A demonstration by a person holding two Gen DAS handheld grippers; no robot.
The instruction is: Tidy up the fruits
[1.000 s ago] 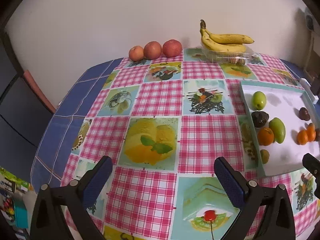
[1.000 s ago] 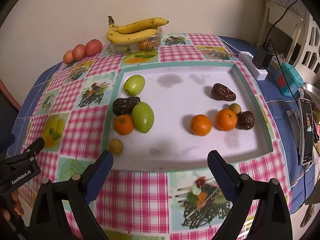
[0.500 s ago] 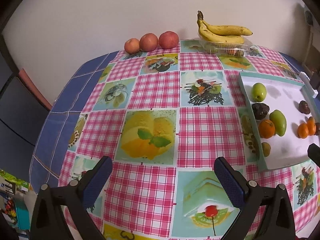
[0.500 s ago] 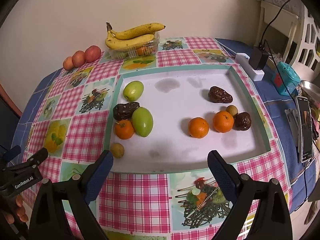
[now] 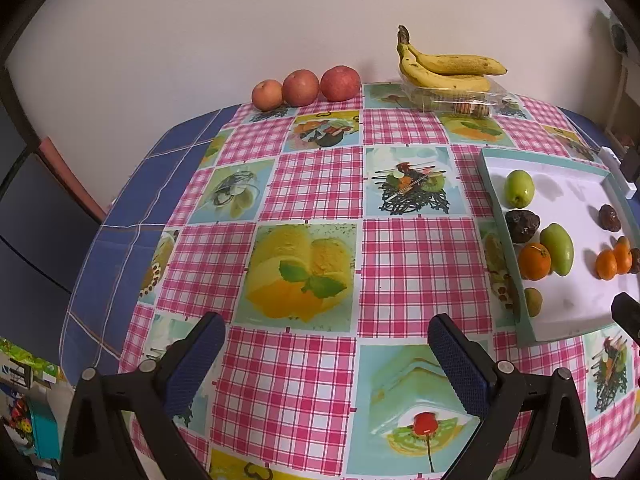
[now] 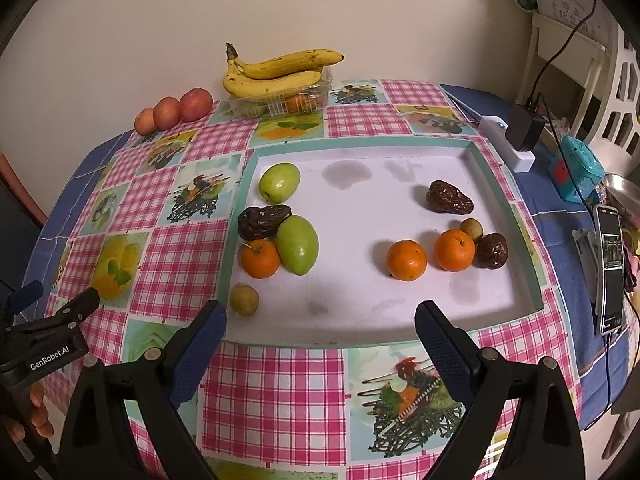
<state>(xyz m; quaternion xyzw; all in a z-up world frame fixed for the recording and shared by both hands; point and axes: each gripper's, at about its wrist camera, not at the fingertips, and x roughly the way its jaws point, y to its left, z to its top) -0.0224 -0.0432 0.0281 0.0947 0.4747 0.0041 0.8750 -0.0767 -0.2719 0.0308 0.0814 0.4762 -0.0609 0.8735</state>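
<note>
Ahead of the right gripper, whose spread fingers grasp nothing, lies the white tray of fruit: a small yellowish fruit just beyond the left fingertip, two oranges farther off toward the right finger. Compared with a second ago the tray sits slightly farther away. Only the left view centres the bare tablecloth between the released left gripper fingers; the right view alone shows a phone.
</note>
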